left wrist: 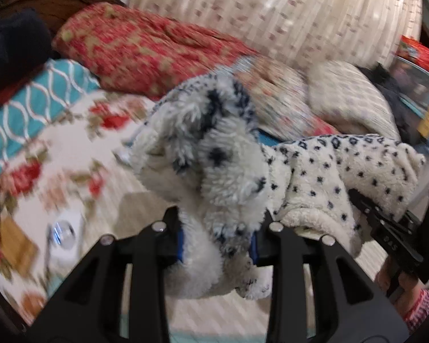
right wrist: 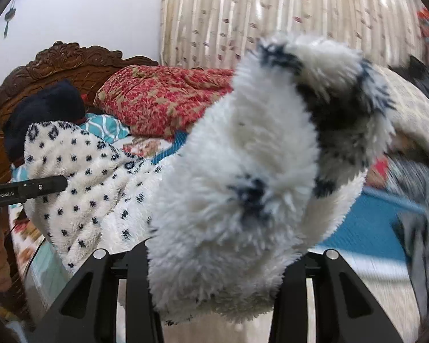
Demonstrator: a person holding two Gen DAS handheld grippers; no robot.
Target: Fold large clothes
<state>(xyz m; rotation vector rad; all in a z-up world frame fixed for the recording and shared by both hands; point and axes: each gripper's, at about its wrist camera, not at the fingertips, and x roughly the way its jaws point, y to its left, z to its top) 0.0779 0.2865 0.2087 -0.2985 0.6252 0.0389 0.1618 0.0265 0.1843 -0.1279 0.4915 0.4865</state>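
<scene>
A large fluffy white fleece garment [left wrist: 329,177] with dark blue spots hangs between my two grippers above the bed. My left gripper [left wrist: 217,243] is shut on a bunched edge of it, which bulges up in front of the camera. My right gripper [right wrist: 214,260] is shut on another bunched edge [right wrist: 243,185], which hides its fingertips. The rest of the garment [right wrist: 80,183] sags between them. The right gripper [left wrist: 391,228] shows at the right of the left wrist view, and the left gripper [right wrist: 25,188] at the left of the right wrist view.
The bed has a floral sheet [left wrist: 57,177], a teal patterned pillow [left wrist: 28,105], a red quilt [left wrist: 146,48] and a carved wooden headboard [right wrist: 65,63]. A cream curtain [right wrist: 286,14] hangs behind. A blue cloth [right wrist: 369,223] and dark clothes [left wrist: 391,94] lie at the right.
</scene>
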